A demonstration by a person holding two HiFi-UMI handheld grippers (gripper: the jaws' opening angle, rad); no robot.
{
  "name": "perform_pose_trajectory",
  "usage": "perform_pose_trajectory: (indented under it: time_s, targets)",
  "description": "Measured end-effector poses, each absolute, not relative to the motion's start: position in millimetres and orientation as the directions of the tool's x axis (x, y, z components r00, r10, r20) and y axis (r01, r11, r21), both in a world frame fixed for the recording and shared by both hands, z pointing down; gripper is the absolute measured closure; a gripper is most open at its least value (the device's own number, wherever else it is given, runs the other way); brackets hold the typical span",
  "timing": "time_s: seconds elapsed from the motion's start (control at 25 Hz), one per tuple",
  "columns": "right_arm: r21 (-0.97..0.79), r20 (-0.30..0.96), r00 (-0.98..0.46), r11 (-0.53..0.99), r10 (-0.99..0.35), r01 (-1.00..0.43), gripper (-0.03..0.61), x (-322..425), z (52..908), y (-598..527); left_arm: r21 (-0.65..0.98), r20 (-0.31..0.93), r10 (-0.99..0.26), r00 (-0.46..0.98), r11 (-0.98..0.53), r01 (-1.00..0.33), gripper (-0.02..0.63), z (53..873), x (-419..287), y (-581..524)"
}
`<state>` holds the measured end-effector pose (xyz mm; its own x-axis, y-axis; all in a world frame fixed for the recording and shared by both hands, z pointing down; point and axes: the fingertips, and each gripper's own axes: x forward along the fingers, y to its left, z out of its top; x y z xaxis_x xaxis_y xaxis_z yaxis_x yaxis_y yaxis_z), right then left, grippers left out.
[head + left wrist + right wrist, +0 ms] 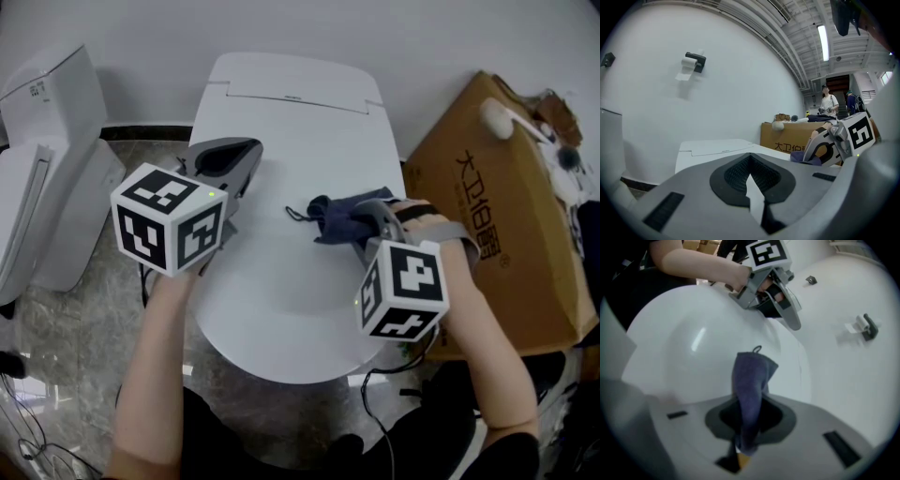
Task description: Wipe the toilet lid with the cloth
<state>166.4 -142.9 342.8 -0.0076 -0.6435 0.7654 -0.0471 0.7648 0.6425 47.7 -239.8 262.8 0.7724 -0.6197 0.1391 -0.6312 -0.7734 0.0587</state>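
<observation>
The white toilet lid [281,291] is closed and fills the middle of the head view. A dark blue cloth [330,216] lies bunched on the lid's right side, with my right gripper [367,223] shut on one end of it. In the right gripper view the cloth [750,376] stands up from between the jaws over the lid [689,348]. My left gripper [239,155] hovers over the lid's left rear edge, shut with nothing in it. Its jaws meet [750,174] in the left gripper view, which also shows the right gripper [825,150] and a bit of cloth [808,159].
A large cardboard box [497,206] stands close to the toilet's right side. Another white fixture [47,187] stands at the left. A toilet-paper holder [693,62] hangs on the wall behind. Cables lie on the marble floor [84,375]. A person [829,101] stands far off.
</observation>
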Motion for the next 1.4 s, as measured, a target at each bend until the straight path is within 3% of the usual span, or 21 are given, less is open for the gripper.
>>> perform_pose_trajectory:
  time_s: [1.4]
  targets:
    - [0.641,0.768,0.006,0.767,-0.641,-0.026,0.514,158.3,343.3,-54.9,0.056,0.135,-0.619,0.774,-0.775,-0.630,0.600,261.8,48.0,-238.0]
